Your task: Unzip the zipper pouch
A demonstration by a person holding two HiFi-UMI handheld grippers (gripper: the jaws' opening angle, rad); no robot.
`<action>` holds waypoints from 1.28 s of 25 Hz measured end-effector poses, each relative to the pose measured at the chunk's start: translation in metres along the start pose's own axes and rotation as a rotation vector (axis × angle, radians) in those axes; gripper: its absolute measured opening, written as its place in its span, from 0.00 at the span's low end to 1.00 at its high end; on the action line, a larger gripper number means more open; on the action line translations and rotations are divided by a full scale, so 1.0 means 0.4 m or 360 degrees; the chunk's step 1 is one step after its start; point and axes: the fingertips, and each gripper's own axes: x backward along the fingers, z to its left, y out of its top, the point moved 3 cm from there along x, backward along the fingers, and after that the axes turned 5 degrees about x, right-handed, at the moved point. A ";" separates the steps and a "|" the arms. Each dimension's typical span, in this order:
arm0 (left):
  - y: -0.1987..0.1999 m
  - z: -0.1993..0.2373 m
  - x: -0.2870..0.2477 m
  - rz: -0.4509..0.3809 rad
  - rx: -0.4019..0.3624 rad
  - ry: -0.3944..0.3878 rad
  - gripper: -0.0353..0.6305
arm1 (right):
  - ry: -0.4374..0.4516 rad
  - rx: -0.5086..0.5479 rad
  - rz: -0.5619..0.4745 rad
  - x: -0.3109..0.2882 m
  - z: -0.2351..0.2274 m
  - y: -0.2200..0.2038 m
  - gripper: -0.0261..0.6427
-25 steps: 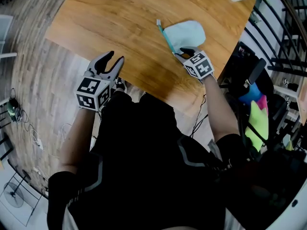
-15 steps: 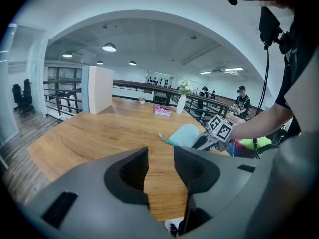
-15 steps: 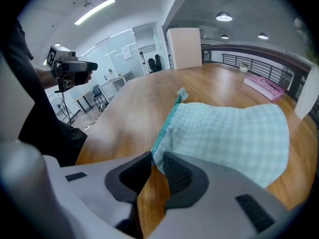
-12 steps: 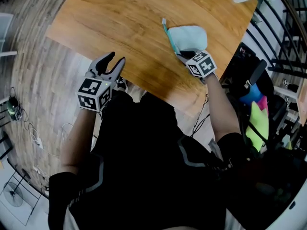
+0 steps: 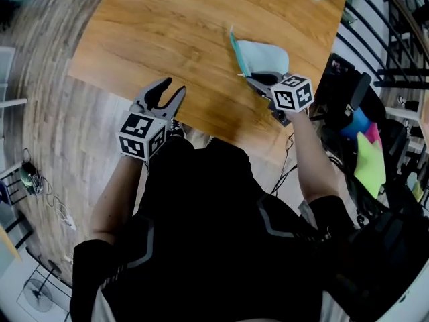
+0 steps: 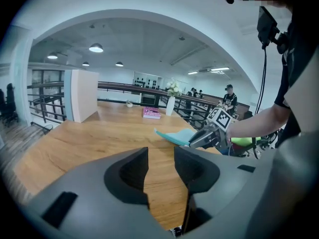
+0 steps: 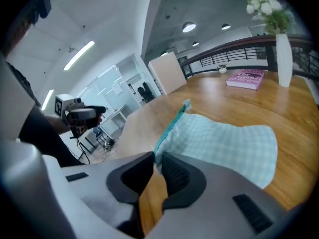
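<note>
Pinching a corner of the zipper pouch [image 5: 267, 54], your right hand-held gripper [image 5: 249, 79] is just closing; the pull is eluding view. Your left hand-held gripper [image 5: 169, 90] is hovering empty, jaws apart.

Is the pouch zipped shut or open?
Shut, it seems: on the pouch, the teal zipper edge runs as one closed line, no gap showing.

no writing, label, brand or number is legible anywhere here.

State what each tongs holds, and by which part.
Right tongs, jaws just closed further, pinch the checked zipper pouch at its near corner by the teal zipper edge. Left tongs: open, empty.
</note>
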 end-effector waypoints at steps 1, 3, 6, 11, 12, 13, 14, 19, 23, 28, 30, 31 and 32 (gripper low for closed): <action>0.014 -0.006 -0.007 -0.0006 -0.0031 -0.0034 0.32 | 0.0001 -0.0025 -0.0043 0.011 0.014 0.017 0.13; 0.046 -0.022 -0.022 -0.0018 -0.0102 -0.0115 0.32 | -0.0014 -0.0064 -0.0120 0.036 0.042 0.052 0.13; 0.092 -0.054 -0.044 -0.0035 -0.0204 -0.0259 0.32 | -0.0032 -0.0099 -0.0216 0.075 0.089 0.105 0.13; 0.151 -0.125 -0.074 -0.0065 -0.0364 -0.0477 0.32 | -0.0079 -0.0087 -0.0304 0.137 0.165 0.162 0.13; 0.160 -0.139 -0.078 -0.0072 -0.0400 -0.0523 0.32 | -0.0091 -0.0081 -0.0316 0.148 0.181 0.172 0.13; 0.169 -0.153 -0.081 -0.0077 -0.0439 -0.0568 0.32 | -0.0102 -0.0075 -0.0329 0.158 0.197 0.183 0.13; 0.177 -0.167 -0.083 -0.0080 -0.0482 -0.0612 0.32 | -0.0111 -0.0070 -0.0342 0.168 0.213 0.193 0.13; 0.197 -0.231 -0.078 -0.0087 -0.0687 -0.0807 0.32 | -0.0143 -0.0086 -0.0416 0.211 0.287 0.240 0.13; 0.222 -0.266 -0.063 -0.0139 -0.0779 -0.0910 0.32 | -0.0174 -0.0063 -0.0438 0.235 0.330 0.270 0.13; 0.251 -0.305 -0.039 -0.0190 -0.0795 -0.1044 0.22 | -0.0135 -0.0105 -0.0508 0.269 0.373 0.299 0.13; 0.258 -0.308 -0.031 -0.0209 -0.0775 -0.1077 0.20 | -0.0134 -0.0121 -0.0544 0.276 0.380 0.308 0.13; 0.261 -0.310 -0.027 -0.0215 -0.0770 -0.1097 0.19 | -0.0140 -0.0121 -0.0550 0.279 0.382 0.310 0.13; 0.263 -0.312 -0.024 -0.0220 -0.0772 -0.1114 0.17 | -0.0146 -0.0121 -0.0550 0.280 0.383 0.311 0.13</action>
